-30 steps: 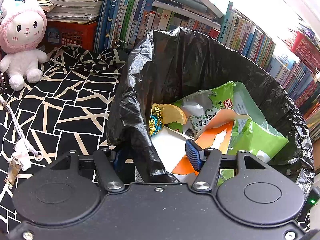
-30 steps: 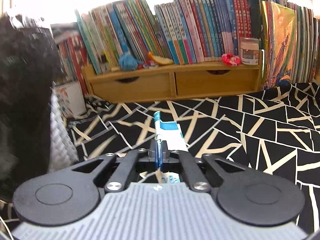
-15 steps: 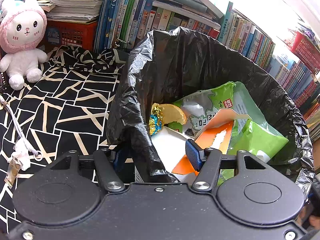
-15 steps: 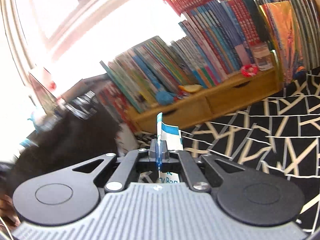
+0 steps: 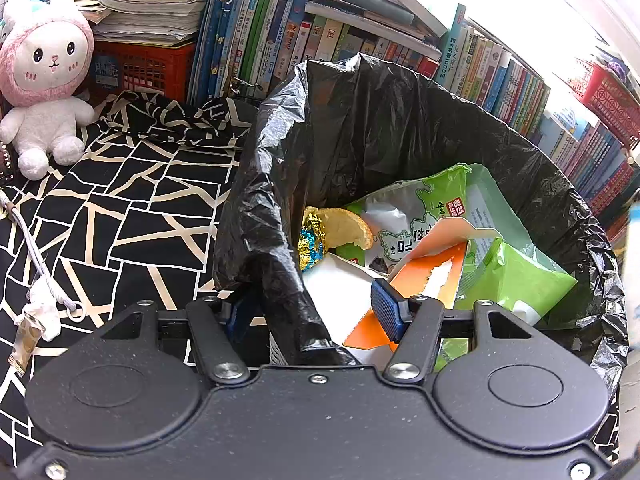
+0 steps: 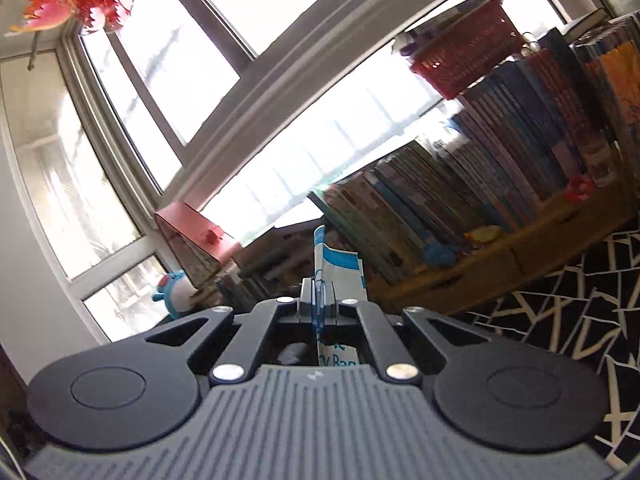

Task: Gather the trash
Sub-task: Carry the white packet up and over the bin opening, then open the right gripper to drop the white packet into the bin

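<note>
Trash wrapper (image 6: pixel 339 270), white and blue, is clamped between the fully closed fingers of the right gripper (image 6: pixel 319 300), held level before the bookshelf (image 6: pixel 500 184). Black bin liner (image 5: pixel 276 248), at its near rim, is pinched by the left gripper (image 5: pixel 312 312). Green packets (image 5: pixel 512 280) lie inside.

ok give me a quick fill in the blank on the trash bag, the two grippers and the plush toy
1. The liner of the trash bin is ____ in colour.
2. The right gripper is shut on a white and ____ wrapper.
3. The left gripper straddles the bag's ____, one finger inside.
4. The plush bunny wears a ____ hood.

Missing words: black; blue; rim; pink
</note>
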Demonstrator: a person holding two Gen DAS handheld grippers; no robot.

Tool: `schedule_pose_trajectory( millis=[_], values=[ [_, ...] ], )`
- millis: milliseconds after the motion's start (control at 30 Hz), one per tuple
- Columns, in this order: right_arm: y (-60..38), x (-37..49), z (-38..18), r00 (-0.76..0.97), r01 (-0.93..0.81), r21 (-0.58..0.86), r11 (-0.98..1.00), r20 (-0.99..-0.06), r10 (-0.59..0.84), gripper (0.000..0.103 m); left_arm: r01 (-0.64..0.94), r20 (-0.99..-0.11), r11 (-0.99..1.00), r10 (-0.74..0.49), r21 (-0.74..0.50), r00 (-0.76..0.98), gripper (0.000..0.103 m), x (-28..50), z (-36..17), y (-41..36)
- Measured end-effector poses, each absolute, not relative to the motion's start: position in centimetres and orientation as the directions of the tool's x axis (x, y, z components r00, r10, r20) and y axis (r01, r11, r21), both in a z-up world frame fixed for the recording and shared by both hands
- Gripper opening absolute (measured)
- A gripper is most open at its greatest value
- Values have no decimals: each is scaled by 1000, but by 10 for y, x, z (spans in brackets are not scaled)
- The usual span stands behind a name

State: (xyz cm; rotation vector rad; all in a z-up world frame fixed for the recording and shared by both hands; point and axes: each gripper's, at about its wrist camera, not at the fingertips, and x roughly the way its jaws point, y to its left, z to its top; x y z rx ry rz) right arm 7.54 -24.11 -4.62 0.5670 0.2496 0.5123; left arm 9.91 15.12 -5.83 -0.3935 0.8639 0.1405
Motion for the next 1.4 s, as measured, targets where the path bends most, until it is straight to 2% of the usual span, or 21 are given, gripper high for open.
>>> schedule_pose_trajectory(
  millis=[133, 267, 533, 800, 1167, 1267, 1300, 1333, 1400],
  values=[
    [-215, 72, -24, 804, -476, 557, 681, -38, 593, 4, -277, -763, 919, -37, -280, 646, 59, 99, -58, 152],
    [-180, 70, -13, 766, -534, 520, 667, -36, 642, 4, -277, -763, 919, -38, -280, 646, 59, 99, -58, 152],
    [-132, 81, -28, 720, -554, 486, 676, -129, 682, 4, -276, -762, 919, -40, -282, 647, 59, 98, -58, 152],
    [-122, 89, -47, 720, -522, 460, 718, -214, 661, 6, -274, -760, 919, -43, -285, 648, 60, 98, -58, 151],
    [-111, 87, -48, 717, -536, 383, 752, -263, 646, 8, -275, -760, 918, -43, -286, 648, 60, 99, -59, 151],
    [-109, 82, -47, 720, -546, 363, 755, -257, 645, 16, -274, -760, 918, -44, -287, 649, 60, 98, -59, 151],
    [-109, 81, -46, 718, -552, 361, 751, -252, 649, 23, -274, -760, 918, -44, -287, 649, 60, 99, -59, 151],
    [-110, 80, -45, 719, -555, 363, 748, -243, 651, 41, -274, -760, 918, -44, -287, 649, 60, 99, -59, 151],
    [-115, 77, -43, 717, -564, 371, 738, -223, 660, 51, -275, -760, 917, -44, -288, 649, 60, 98, -59, 151]
  ],
)
